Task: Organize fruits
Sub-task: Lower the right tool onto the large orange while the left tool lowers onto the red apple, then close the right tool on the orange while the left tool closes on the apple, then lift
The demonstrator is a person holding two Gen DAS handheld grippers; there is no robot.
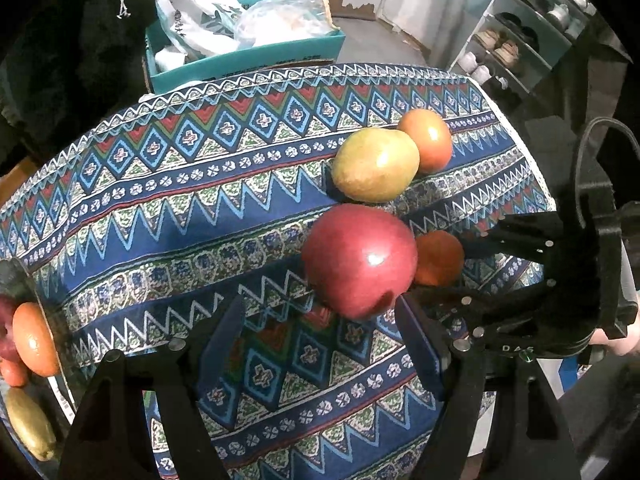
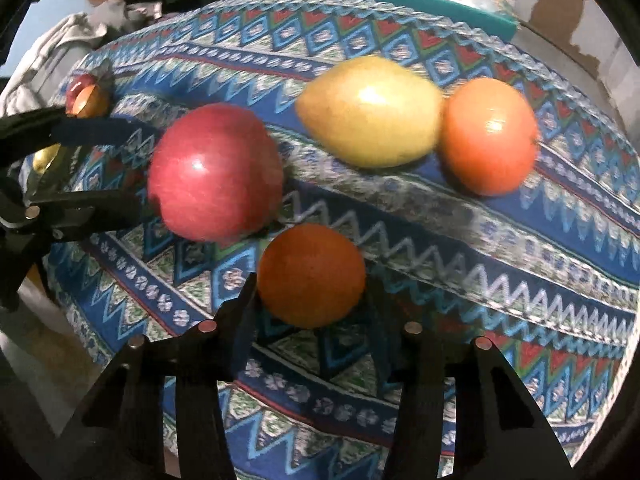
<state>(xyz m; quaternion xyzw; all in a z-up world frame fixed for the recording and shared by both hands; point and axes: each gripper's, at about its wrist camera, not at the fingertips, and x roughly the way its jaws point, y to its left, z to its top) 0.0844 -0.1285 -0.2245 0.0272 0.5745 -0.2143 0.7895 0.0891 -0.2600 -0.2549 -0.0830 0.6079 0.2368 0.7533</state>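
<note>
Over the patterned counter [image 1: 168, 216] both tools point steeply down. At the far left edge a clear container [image 1: 48, 320] holds a few fruits, among them an orange one [image 1: 34, 338] and a yellowish one [image 1: 28, 424]. Next comes the left hand-held gripper [image 1: 320, 344], its jaws spread with only cloth between them; the red apple [image 1: 360, 260] lies just ahead of its right finger [image 1: 420, 348], close to the tip, though I cannot tell whether they touch. Behind the apple a yellow-green mango [image 1: 376, 164] and a pale orange tomato [image 1: 426, 146] lie side by side, touching or nearly so. Further right the right hand-held gripper [image 2: 310, 296] is pinching the dark orange tomato [image 2: 312, 276], one finger [image 2: 244, 308] pressed against each side, the fruit low against the cloth and just beside the apple. A bit of the person's hand [image 1: 624, 340] shows at the right edge, behind that tool.
</note>
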